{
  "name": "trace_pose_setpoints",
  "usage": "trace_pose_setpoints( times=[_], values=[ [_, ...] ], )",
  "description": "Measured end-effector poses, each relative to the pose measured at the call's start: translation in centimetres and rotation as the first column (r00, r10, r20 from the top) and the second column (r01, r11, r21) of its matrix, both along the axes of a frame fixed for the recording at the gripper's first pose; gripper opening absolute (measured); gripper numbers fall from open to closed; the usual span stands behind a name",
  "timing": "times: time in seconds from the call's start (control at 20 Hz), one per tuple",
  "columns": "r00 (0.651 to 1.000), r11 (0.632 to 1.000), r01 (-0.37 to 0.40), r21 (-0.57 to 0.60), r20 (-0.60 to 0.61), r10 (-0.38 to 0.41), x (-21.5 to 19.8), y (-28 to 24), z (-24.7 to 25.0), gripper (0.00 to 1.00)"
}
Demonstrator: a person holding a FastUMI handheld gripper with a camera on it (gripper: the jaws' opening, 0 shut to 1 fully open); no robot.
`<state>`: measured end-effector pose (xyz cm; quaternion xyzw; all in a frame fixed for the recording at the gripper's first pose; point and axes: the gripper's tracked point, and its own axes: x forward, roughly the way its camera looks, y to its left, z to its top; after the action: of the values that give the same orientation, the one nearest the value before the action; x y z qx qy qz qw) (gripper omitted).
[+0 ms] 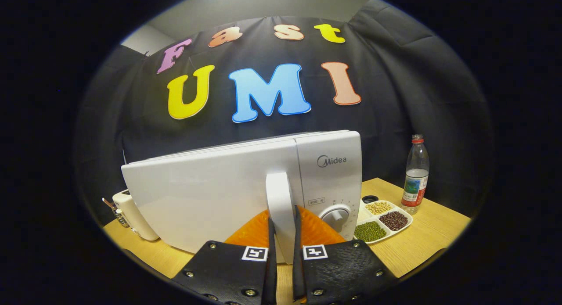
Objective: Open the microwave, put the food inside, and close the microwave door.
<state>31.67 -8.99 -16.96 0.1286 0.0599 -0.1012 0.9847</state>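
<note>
Jaws of the gripper [283, 235] clamped on the microwave [210, 195] door handle [280, 204], one finger each side.

Your gripper [284, 235] fingers clamp the microwave [246, 191] door handle [281, 208] between them. Dial [336, 217] just right of handle. Divided tray [384, 224] right of microwave, bottle [415, 175] behind tray, toaster [131, 215] left.

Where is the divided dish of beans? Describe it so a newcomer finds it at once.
Start at the white microwave, whose handle the gripper is shut on. Just beside its dial side on the wooden table lies the white divided dish, before the bottle. It alone holds green, dark and pale beans.
</note>
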Motion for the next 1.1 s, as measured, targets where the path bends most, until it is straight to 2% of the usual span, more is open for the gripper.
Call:
trace_pose_setpoints(
  times=[0.35, 0.6, 0.8, 0.95, 1.1],
  values=[
    [1.000, 0.998, 0.004, 0.064, -0.011, -0.003, -0.5, 0.1, 0.1, 0.15],
    [1.000, 0.999, 0.004, 0.044, -0.011, -0.003, -1.0, 0.3, 0.0, 0.15],
    [1.000, 0.999, -0.014, -0.036, -0.003, 0.013, -4.6, 1.8, 0.4, 0.14],
    [0.997, 0.997, -0.075, 0.015, -0.008, 0.075, -8.1, 3.9, 0.4, 0.15],
    [0.990, 0.989, -0.142, -0.034, 0.005, 0.143, -11.6, 6.9, 1.0, 0.14]
  ],
)
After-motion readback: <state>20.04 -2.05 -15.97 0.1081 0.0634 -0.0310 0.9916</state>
